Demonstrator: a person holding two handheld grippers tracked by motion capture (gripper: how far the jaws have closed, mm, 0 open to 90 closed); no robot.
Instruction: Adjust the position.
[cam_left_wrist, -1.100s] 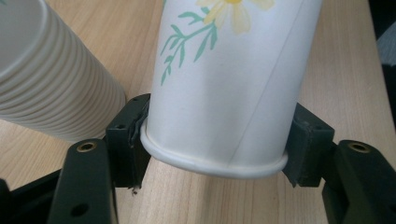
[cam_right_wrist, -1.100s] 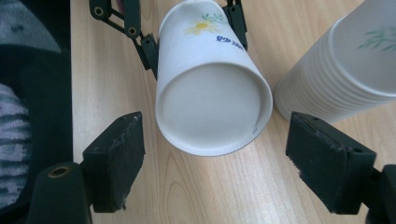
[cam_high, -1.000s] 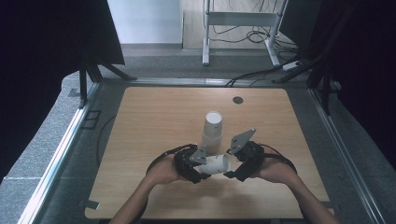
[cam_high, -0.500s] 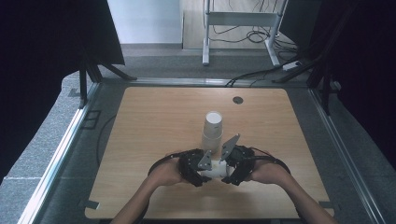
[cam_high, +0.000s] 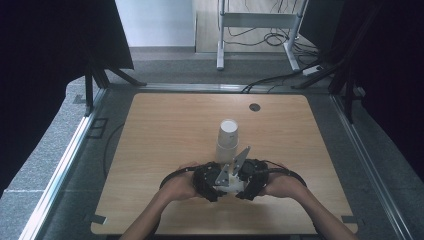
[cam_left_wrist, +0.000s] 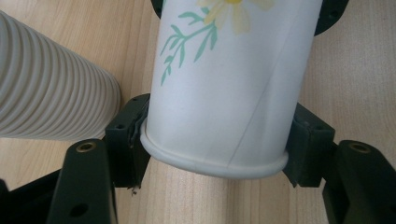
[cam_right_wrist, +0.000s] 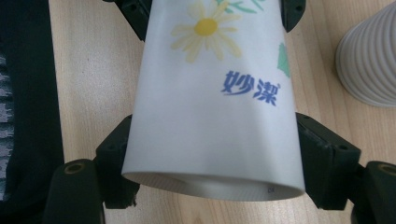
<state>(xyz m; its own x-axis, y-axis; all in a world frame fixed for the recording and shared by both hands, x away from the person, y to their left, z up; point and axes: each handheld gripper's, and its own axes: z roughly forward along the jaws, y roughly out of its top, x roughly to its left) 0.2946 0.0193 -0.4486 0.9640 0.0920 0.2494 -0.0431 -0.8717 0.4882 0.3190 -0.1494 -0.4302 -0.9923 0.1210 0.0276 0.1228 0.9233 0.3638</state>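
Left tongs (cam_left_wrist: 215, 144): jaws closed on the rolled-rim end of a white paper cup (cam_left_wrist: 229, 79), pads pressing the wall from either side just behind the lip.
Right tongs (cam_right_wrist: 215, 158): jaws clamped across the cup's opposite, plain-edged end, which looks like the base.
Why both: with one pair at each end and the cup lying lengthwise between them, my guess is that it is being pulled apart from another nested cup, or steadied for a transfer; I cannot tell which.
Cup location: between the two hands near the front edge of the worktop (cam_high: 160, 130), close over the wood.
Ribbed stack (cam_high: 227, 140): upright pale cups just beyond the tongs, within easy reach, probably the source or destination.
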